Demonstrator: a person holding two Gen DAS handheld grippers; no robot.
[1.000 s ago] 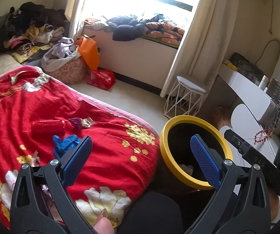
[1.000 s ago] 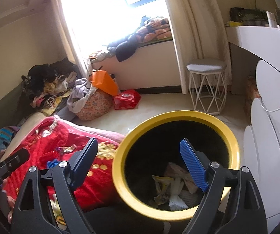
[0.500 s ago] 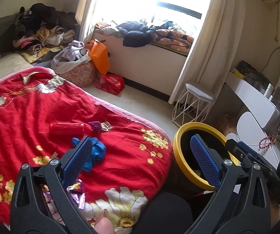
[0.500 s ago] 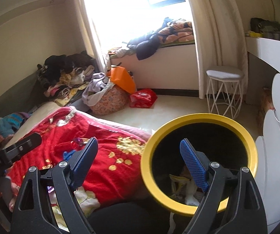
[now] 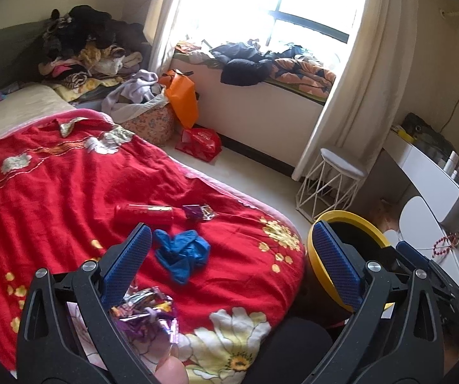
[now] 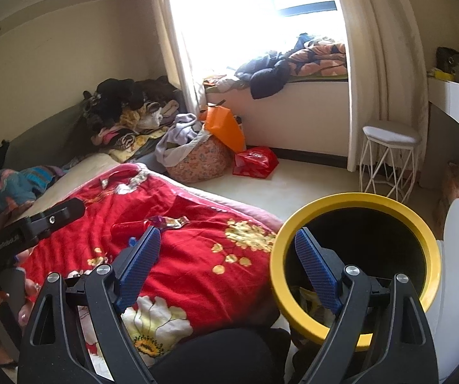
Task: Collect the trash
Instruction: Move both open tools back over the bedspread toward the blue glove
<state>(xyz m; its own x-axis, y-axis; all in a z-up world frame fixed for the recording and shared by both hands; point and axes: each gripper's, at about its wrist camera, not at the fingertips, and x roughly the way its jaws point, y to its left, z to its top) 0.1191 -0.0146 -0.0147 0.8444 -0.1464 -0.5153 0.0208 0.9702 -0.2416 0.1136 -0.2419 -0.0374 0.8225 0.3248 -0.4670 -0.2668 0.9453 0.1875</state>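
**Hand-held grippers empty over a bed of light, crinkly litter**

Both hand-held grippers are seen with jaws spread wide and nothing between the pads: the left hand-held gripper [image 5: 229,267] is aimed over the red floral blanket [image 5: 53,192], the right hand-held gripper [image 6: 228,273] straddles the bed edge and the yellow-rimmed bin [image 6: 354,200].

The trash is spread on the blanket. A shiny purple-and-silver wrapper [image 5: 148,312] lies closest, just under the left jaw; it is judged to be thin foil, nearly weightless, slick and springy, so a pinch across a bunched fold is advised rather than on a flat edge. A crumpled blue glove-like piece [image 5: 181,252] lies beyond it; it looks soft and limp and could be taken at its raised middle. A red cylindrical tube [image 5: 144,214] lies further off, next to a small purple wrapper [image 5: 199,212]; the tube appears stiff and smooth, likely to roll, and is best clamped across its middle. Since the blanket is soft, fabric could be caught along with any piece. Paper scraps are already visible inside the bin.
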